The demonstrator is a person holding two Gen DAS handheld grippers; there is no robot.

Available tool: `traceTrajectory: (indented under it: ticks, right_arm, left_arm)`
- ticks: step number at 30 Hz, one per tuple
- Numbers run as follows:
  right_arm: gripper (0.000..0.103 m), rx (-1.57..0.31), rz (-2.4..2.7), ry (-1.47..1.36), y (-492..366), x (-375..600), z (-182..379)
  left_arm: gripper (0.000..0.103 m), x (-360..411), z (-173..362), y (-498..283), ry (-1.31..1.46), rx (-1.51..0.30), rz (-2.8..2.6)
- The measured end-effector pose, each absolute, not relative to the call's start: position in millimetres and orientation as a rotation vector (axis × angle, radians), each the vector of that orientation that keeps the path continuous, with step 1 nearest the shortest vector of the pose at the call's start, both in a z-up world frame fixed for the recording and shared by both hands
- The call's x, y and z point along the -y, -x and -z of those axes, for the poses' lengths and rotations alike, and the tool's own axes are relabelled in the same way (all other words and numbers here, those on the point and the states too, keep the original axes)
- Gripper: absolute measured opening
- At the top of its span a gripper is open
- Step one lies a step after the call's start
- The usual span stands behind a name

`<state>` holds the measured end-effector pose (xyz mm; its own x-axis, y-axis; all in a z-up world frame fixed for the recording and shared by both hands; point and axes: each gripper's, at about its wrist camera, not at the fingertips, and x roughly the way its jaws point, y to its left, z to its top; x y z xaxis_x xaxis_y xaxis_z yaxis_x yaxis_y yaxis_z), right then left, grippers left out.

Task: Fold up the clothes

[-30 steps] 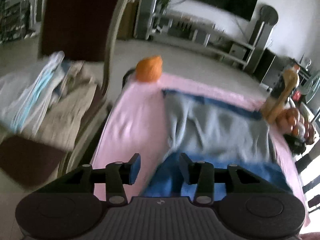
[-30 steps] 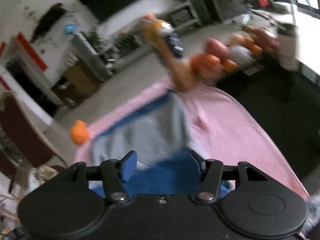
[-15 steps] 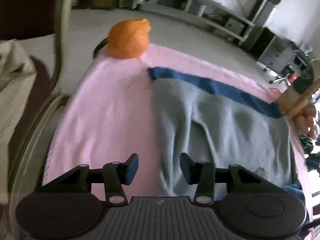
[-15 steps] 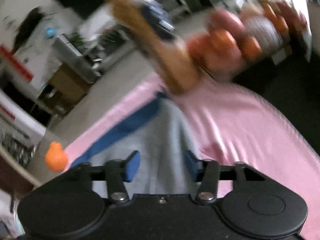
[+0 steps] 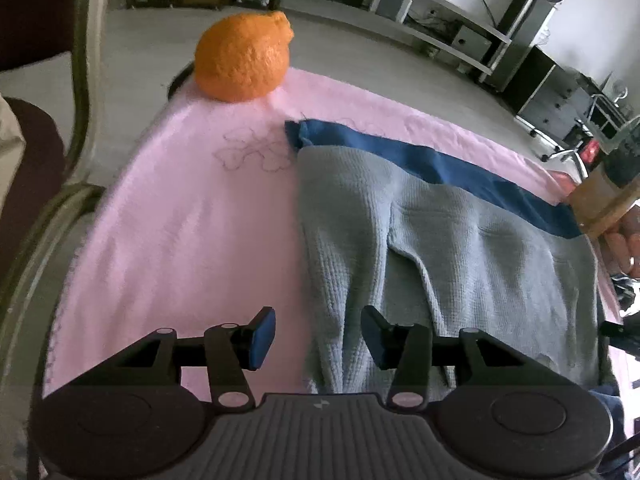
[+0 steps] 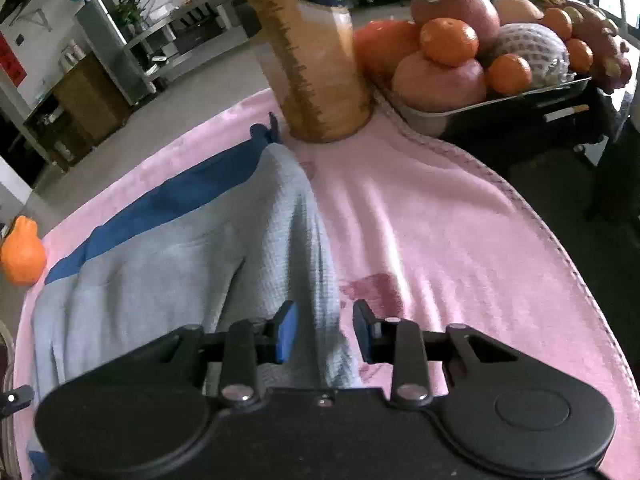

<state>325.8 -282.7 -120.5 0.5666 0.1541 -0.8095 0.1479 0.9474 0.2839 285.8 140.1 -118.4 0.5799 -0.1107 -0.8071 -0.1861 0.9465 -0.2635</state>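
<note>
On the pink blanket (image 5: pixel 192 216), between the lone orange fruit (image 5: pixel 244 62) at its far left corner and the tall amber jar (image 6: pixel 316 60) at its far right, the grey garment (image 5: pixel 460 248) is lying folded over, its blue inner layer (image 5: pixel 432 164) showing along the far edge. Both grippers are straddling the garment's side edges: the left gripper (image 5: pixel 318 334) is hanging unclenched, while the right gripper (image 6: pixel 325 330) is closing, pads not yet pressing. Judging by this, a fold is being set down; next, smoothing or regripping seems called for.
</note>
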Motion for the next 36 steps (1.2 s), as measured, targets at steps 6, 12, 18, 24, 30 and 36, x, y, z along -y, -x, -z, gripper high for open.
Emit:
traceTrajectory:
  ticks: [6, 12, 18, 24, 30, 36]
  right_arm:
    - [0.009, -0.976, 0.026, -0.352, -329, 287, 124]
    - [0.005, -0.952, 0.037, -0.290, -331, 279, 121]
    - [0.005, -0.973, 0.086, -0.306, -337, 299, 133]
    - [0.022, -0.945, 0.013, -0.364, -329, 303, 116]
    - [0.043, -0.819, -0.065, -0.498, -342, 311, 68]
    - [0.043, -0.821, -0.071, -0.458, -407, 301, 77]
  left_arm:
    - [0.007, -131, 120, -288, 0.290, -0.954, -0.036]
    - [0.005, -128, 123, -290, 0.206, -0.944, -0.119]
    - [0.010, -143, 129, -292, 0.250, -0.957, -0.163]
    - [0.036, -152, 105, -284, 0.325, -0.907, -0.099]
    - [0.066, -167, 88, -310, 0.427, -0.855, -0.068]
    - [0.065, -185, 134, -368, 0.549, -0.949, -0.053]
